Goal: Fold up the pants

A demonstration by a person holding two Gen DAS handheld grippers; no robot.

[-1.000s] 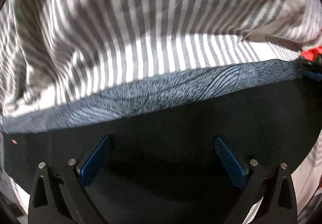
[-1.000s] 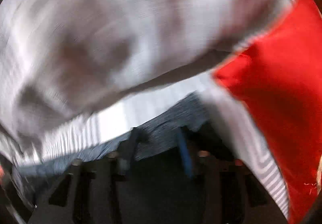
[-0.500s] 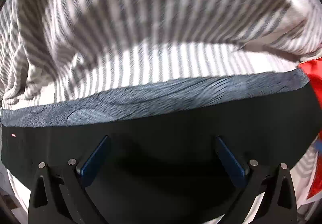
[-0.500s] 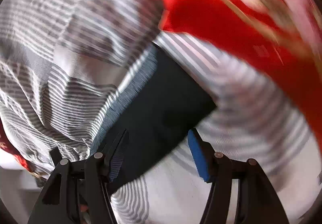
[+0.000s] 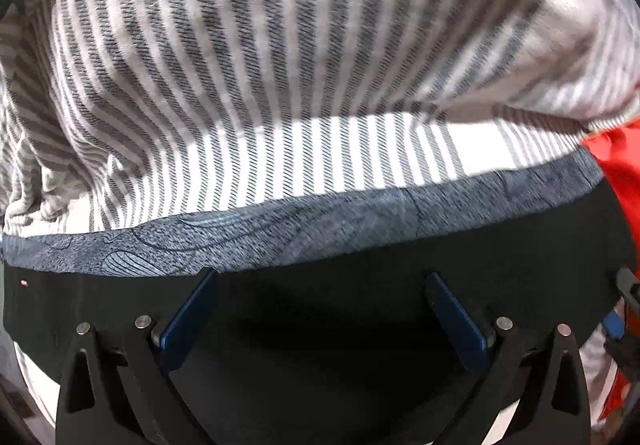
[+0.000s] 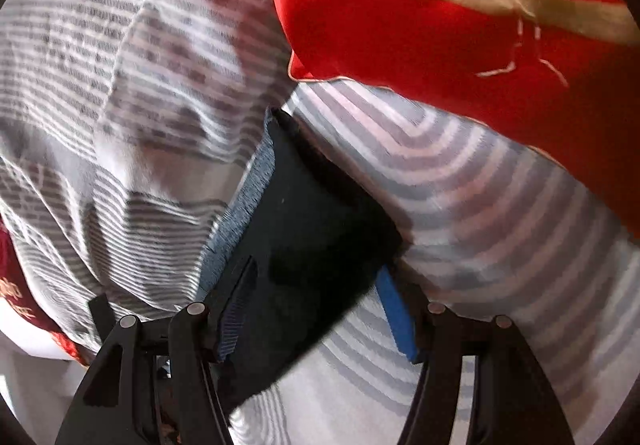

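Two grippers stand wide over the dark pants (image 5: pixel 360 345) at lower centre on the striped bedding (image 5: pixel 280 85): left gripper (image 5: pixel 320 309) empty, right gripper (image 6: pixel 316 309) just opened, fabric between its jaws unpinched. Judged mid-fold; next, regrasp an edge.

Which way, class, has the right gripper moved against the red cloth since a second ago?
Yes. The right gripper, jaws just opened, has swung so the red cloth went from its right edge to the top; black pants lie between.

One pair of black pants (image 5: pixel 360 325), one striped sheet (image 5: pixel 280 85), one red cloth (image 6: pixel 440 25)
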